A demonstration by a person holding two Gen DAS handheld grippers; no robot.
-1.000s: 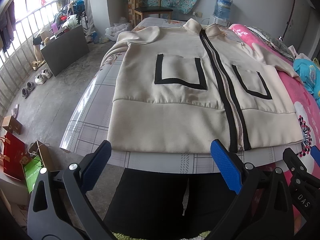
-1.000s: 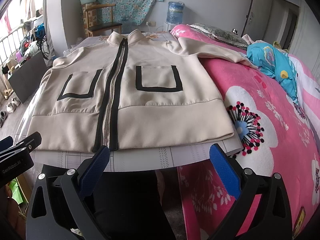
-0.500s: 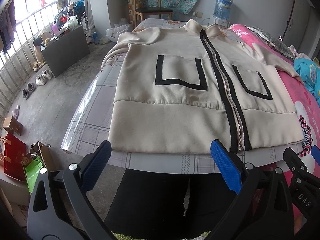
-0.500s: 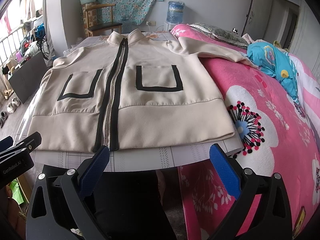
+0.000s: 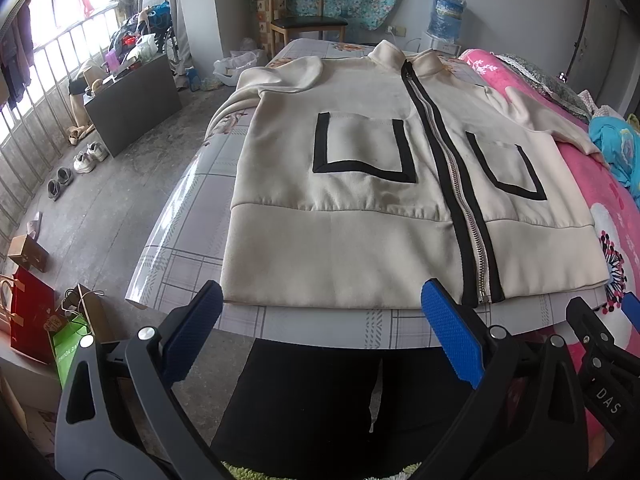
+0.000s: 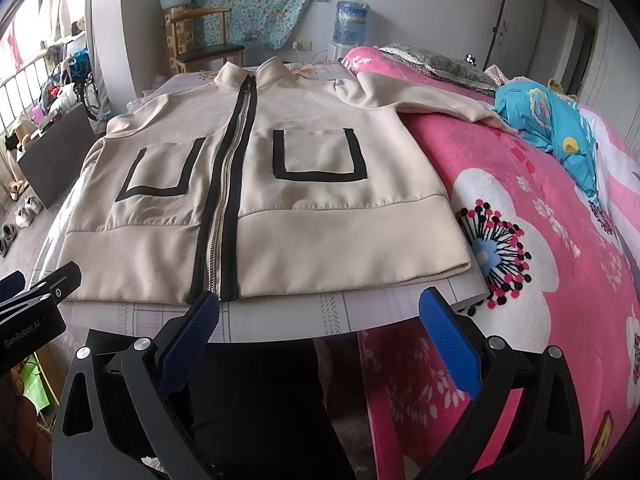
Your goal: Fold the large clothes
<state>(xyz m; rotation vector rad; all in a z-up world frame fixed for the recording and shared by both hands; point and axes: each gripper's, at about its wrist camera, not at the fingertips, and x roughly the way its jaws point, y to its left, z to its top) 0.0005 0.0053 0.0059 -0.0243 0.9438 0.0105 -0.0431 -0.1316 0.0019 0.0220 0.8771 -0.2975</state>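
A beige zip-up jacket (image 5: 360, 208) with black zipper trim and two black-outlined pockets lies flat, front up, on a table with a checked cover (image 5: 188, 216); it also shows in the right wrist view (image 6: 304, 208). Its hem faces me. One sleeve reaches onto the pink bed (image 6: 432, 100). My left gripper (image 5: 320, 320) is open and empty, just short of the hem near its left part. My right gripper (image 6: 320, 320) is open and empty, just short of the hem near the zipper and right part.
A pink flowered bed (image 6: 540, 240) adjoins the table on the right, with a blue garment (image 6: 552, 120) on it. Bags (image 5: 36, 320), shoes (image 5: 84, 160) and a dark cabinet (image 5: 132, 104) stand on the floor at left. A chair (image 5: 304, 24) stands behind the table.
Both views have shifted very slightly; the jacket and both open grippers stand as before.
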